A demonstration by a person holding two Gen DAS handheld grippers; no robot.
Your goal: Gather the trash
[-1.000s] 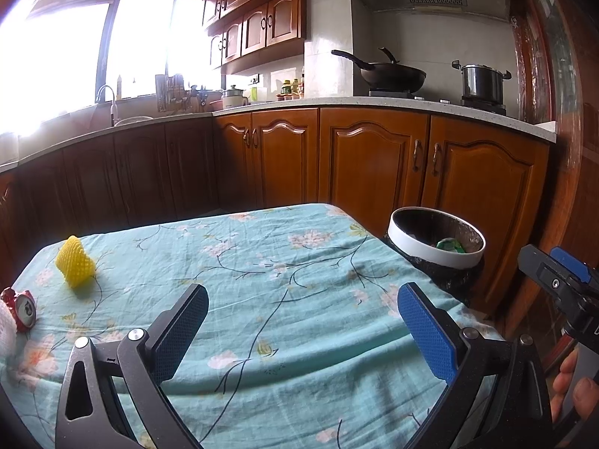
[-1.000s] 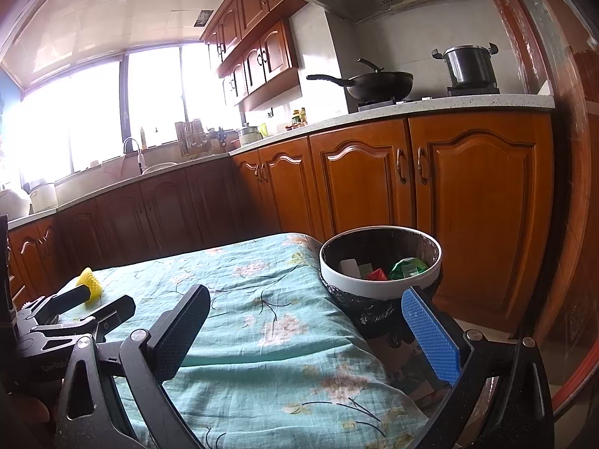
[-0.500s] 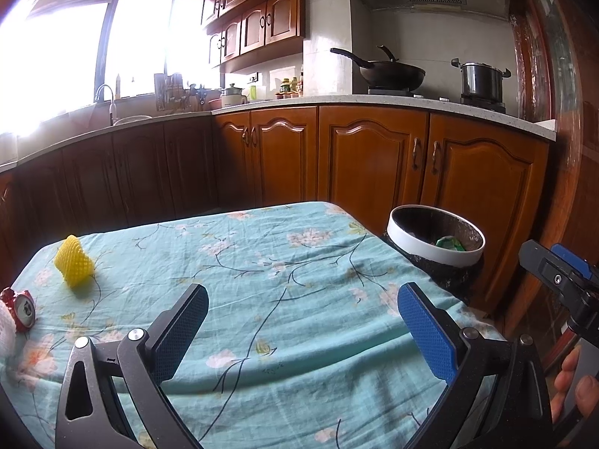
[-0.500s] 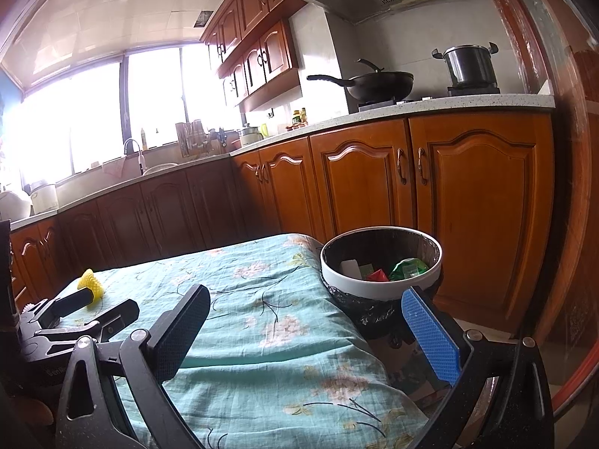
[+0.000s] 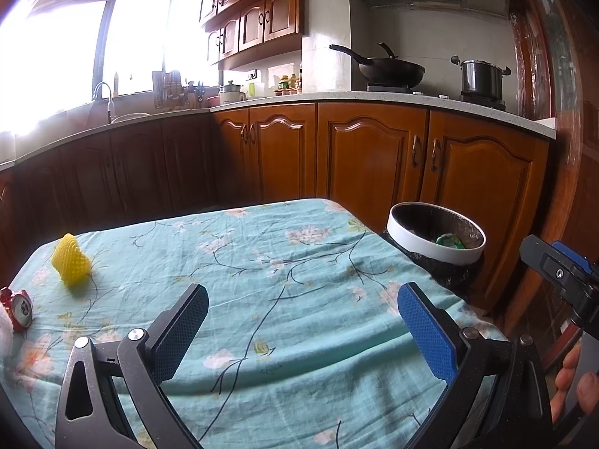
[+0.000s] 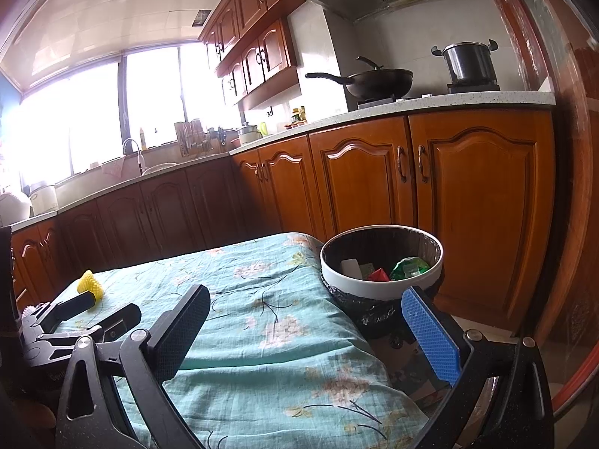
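**Both Grippers Empty Above the Table; Two Bits of Trash Left on the Cloth**

Plainly, two grippers are in play and neither carries anything. The left gripper (image 5: 301,321) hangs above the near part of the table with its two fingers spread wide, one black pad and one blue pad facing each other across bare cloth. The right gripper (image 6: 307,321) is likewise spread apart, over the right-hand edge of the table, its blue finger (image 6: 430,340) showing just in front of the trash bin (image 6: 378,286).

One floral tablecloth (image 5: 262,262), pale teal, covers the table. On it lie two loose items, both at the far left: one yellow foam net (image 5: 71,265), standing in a peaked lump, and one red can (image 5: 18,308) on its side at the very edge of the left wrist view, near the net but apart from it. Something white sits beside the can, too cut off to name.

One bin stands beside the table's right end, round, with a white rim and a black liner. From the right wrist view, at least three pieces rest inside: a white scrap (image 6: 350,267), a red piece (image 6: 378,275) and a green wrapper (image 6: 410,267).

Behind, on the counter, two cooking vessels sit on the hob: one black wok (image 5: 389,71) and one steel pot (image 5: 481,78). Fingertips (image 5: 578,389) of a hand show at the lower right of the left view.
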